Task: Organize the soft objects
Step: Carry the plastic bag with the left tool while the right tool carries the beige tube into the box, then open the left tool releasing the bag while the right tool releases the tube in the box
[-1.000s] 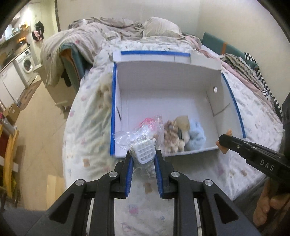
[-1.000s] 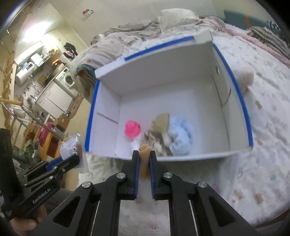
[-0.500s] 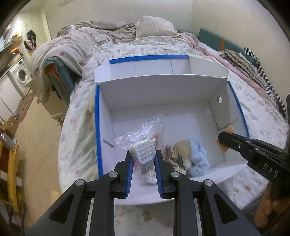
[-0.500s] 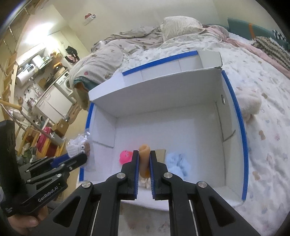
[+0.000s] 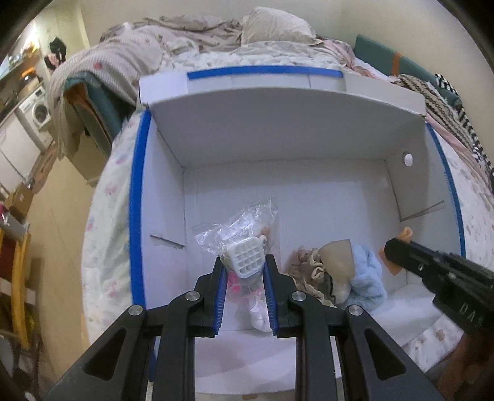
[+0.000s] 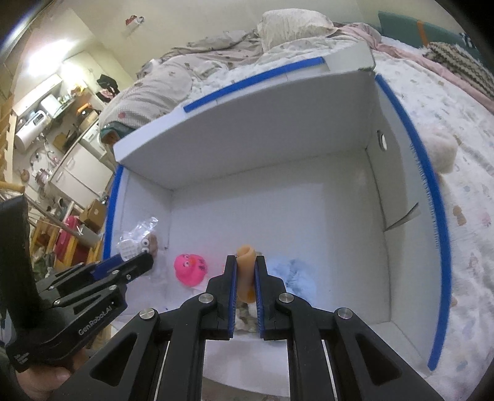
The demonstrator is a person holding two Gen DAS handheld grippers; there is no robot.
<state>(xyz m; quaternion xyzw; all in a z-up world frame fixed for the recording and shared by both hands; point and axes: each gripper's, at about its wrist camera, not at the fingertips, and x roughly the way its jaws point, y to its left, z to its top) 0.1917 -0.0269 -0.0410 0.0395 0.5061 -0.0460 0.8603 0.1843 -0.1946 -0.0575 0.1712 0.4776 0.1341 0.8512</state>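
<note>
My left gripper (image 5: 244, 269) is clamped on a clear plastic bag (image 5: 244, 228) with a white gridded piece (image 5: 247, 257) at its mouth; I hold it over the left part of the white cardboard box (image 5: 278, 148). From the right wrist camera I can see a small toy with googly eyes (image 6: 147, 243) inside that bag. My right gripper (image 6: 245, 279) is closed around an orange-tan soft toy (image 6: 245, 268), its rolled top poking up between the blue pads, above the box's near middle.

On the box floor below lie a pink duck-faced plush (image 6: 190, 270), a light blue fluffy item (image 5: 367, 277) and, touching it, a beige-and-brown heap of soft things (image 5: 318, 268). These crowd the near edge, right under both grippers; the far half of the floor is bare cardboard.

The box has blue tape along its rims and sits on a patterned quilt (image 6: 463, 160). A cream plush (image 6: 440, 151) rests on the quilt just outside the right wall. A pillow (image 5: 274, 26) and rumpled blankets lie at the head of the bed, and a washing machine (image 5: 38, 111) stands far left.
</note>
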